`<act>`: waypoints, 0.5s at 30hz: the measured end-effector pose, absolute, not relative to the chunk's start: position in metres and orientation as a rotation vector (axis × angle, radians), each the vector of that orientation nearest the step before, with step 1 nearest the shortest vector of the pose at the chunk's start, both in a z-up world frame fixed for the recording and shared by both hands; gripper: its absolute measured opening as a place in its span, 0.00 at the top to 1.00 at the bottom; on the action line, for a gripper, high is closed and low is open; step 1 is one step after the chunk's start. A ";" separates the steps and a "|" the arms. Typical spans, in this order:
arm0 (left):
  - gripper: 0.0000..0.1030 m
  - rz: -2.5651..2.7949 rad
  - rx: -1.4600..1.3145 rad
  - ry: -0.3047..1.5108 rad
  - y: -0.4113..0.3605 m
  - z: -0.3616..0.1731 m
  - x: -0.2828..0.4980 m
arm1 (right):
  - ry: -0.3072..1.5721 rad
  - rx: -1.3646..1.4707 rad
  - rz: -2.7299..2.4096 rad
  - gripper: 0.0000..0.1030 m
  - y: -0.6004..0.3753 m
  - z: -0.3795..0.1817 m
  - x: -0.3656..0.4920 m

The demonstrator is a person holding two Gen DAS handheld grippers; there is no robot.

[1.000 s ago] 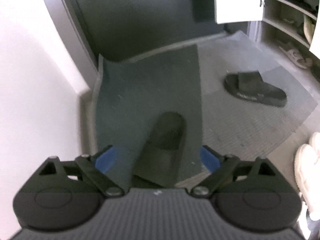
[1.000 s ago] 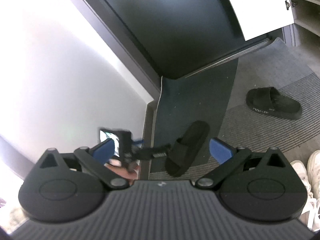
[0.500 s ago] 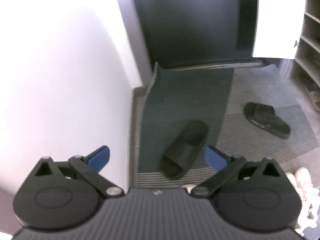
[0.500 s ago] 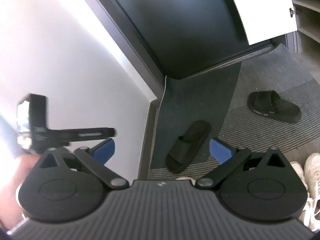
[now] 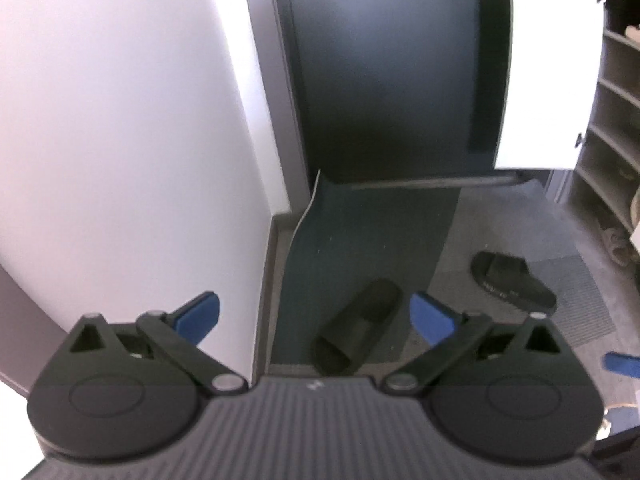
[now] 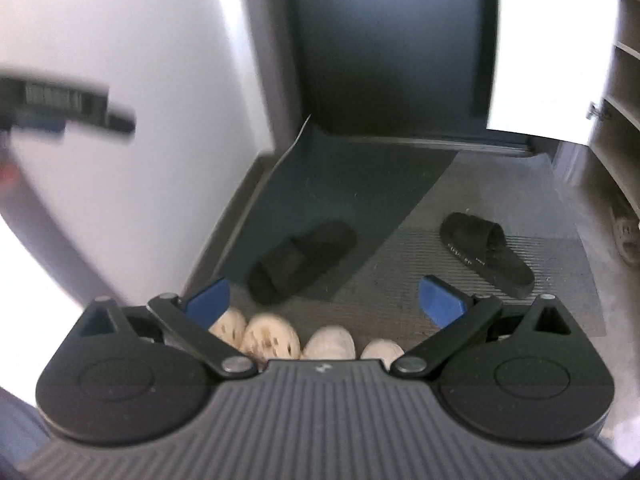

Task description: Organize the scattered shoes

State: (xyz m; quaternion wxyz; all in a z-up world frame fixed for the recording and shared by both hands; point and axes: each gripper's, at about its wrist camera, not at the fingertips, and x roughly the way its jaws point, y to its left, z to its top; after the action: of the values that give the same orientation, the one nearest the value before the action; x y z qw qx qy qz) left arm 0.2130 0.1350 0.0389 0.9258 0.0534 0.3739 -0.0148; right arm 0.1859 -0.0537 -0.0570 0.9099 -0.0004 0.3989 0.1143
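Note:
Two black slide sandals lie apart on the floor mats. The nearer black slide (image 5: 358, 326) (image 6: 302, 260) rests on the dark green mat, toe toward the door. The second black slide (image 5: 512, 282) (image 6: 486, 252) lies to its right on the grey ribbed mat. My left gripper (image 5: 314, 314) hangs open high above the near slide, nothing between its blue pads. My right gripper (image 6: 324, 300) is open too, above several cream shoes (image 6: 272, 336) lined along the mat's near edge. The left gripper's body (image 6: 64, 104) shows blurred at the left of the right wrist view.
A dark door (image 5: 392, 72) stands behind the mats, with a white wall (image 5: 128, 120) on the left. An open shoe cabinet (image 5: 612, 152) with shelves holding shoes stands at the right, its white door (image 5: 548, 80) swung out. A tan sandal (image 6: 626, 236) sits low by the cabinet.
Both grippers have pulled up and back from the near black slide, so it looks smaller. The right view has swung to bring the cream shoes into sight. Neither slide moved.

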 end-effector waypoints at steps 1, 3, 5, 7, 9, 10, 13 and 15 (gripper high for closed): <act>0.00 -0.036 0.108 0.753 0.133 0.044 0.210 | 0.823 -0.075 0.267 0.00 -0.048 -0.060 0.191; 0.00 -0.037 0.098 0.726 0.131 0.050 0.207 | 0.819 -0.226 0.329 0.00 -0.037 -0.067 0.202; 0.00 -0.030 0.098 0.667 0.128 0.063 0.202 | 0.806 -0.396 0.388 0.00 -0.023 -0.089 0.226; 0.00 -0.028 0.127 0.636 0.123 0.068 0.198 | 0.823 -0.444 0.406 0.00 -0.016 -0.109 0.250; 0.00 -0.022 0.124 0.624 0.121 0.070 0.195 | 0.847 -0.466 0.449 0.00 -0.009 -0.125 0.269; 0.00 0.006 0.096 0.621 0.123 0.070 0.196 | 0.850 -0.517 0.504 0.00 0.001 -0.142 0.284; 0.00 0.117 0.004 0.610 0.128 0.067 0.199 | 0.828 -0.606 0.639 0.00 0.021 -0.175 0.312; 0.00 0.179 -0.025 0.594 0.127 0.064 0.200 | 0.802 -0.608 0.720 0.00 0.029 -0.194 0.330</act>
State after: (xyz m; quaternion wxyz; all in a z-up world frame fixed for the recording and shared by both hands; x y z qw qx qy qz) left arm 0.2002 0.1269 0.0643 0.9522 -0.0123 0.2922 0.0880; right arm 0.3299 0.0285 -0.1943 0.8146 -0.2850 0.3761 0.3374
